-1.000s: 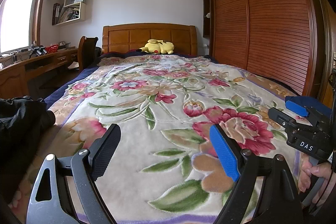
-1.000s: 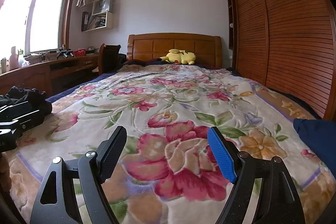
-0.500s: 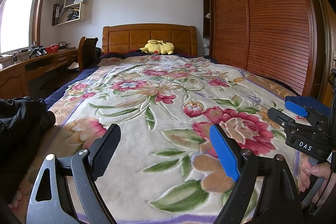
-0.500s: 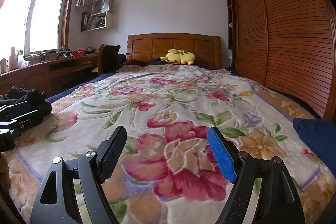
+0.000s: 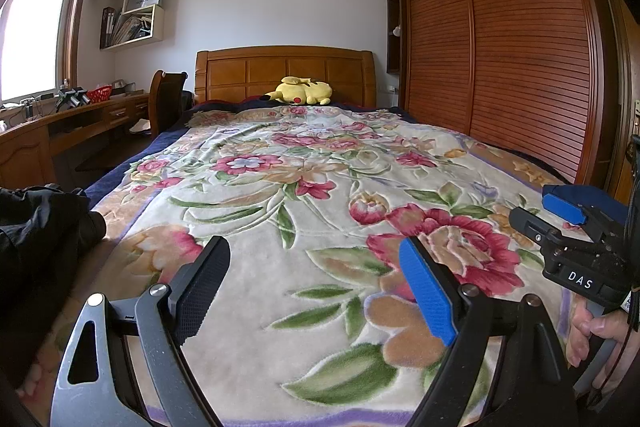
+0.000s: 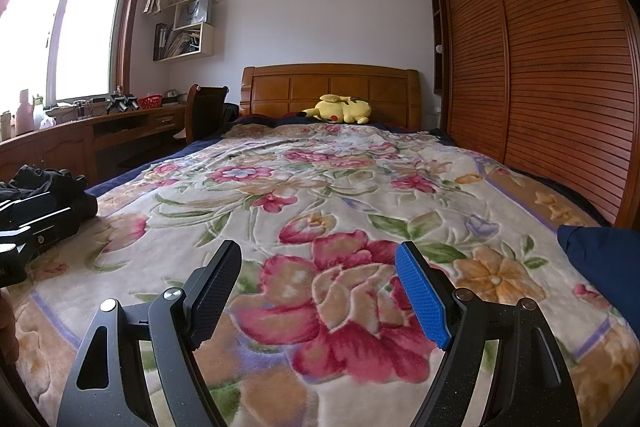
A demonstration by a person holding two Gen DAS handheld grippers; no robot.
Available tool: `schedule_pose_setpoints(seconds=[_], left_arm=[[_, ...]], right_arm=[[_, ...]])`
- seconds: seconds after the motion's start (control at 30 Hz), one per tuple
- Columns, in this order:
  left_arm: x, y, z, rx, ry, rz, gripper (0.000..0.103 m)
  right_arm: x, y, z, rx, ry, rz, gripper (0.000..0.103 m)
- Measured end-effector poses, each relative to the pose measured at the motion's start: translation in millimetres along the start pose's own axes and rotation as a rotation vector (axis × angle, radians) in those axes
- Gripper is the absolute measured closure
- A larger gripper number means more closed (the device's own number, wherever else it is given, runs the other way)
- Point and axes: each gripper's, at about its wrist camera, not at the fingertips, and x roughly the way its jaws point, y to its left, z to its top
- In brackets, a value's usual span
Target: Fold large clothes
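Observation:
A black garment [image 5: 36,227] lies bunched at the bed's near left edge; it also shows in the right wrist view [image 6: 44,187]. A dark blue garment [image 6: 604,259] lies at the near right edge, seen behind the right gripper body in the left wrist view [image 5: 588,193]. My left gripper [image 5: 316,283] is open and empty above the floral blanket [image 5: 280,187], with the black garment to its left. My right gripper [image 6: 320,287] is open and empty above the blanket [image 6: 320,187], with the blue garment to its right.
A yellow plush toy [image 5: 300,91] lies by the wooden headboard [image 5: 284,67]. A desk [image 6: 80,139] and chair [image 6: 206,111] stand left of the bed. A slatted wooden wardrobe [image 6: 540,67] runs along the right side.

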Motion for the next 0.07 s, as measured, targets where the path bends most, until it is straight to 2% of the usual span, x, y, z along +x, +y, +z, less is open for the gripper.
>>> schedule_pose_setpoints(seconds=[0.07], left_arm=[[-0.1,0.5,-0.2,0.000,0.000,-0.001,0.016]], right_arm=[[0.0,0.0,0.0,0.000,0.000,0.000,0.022]])
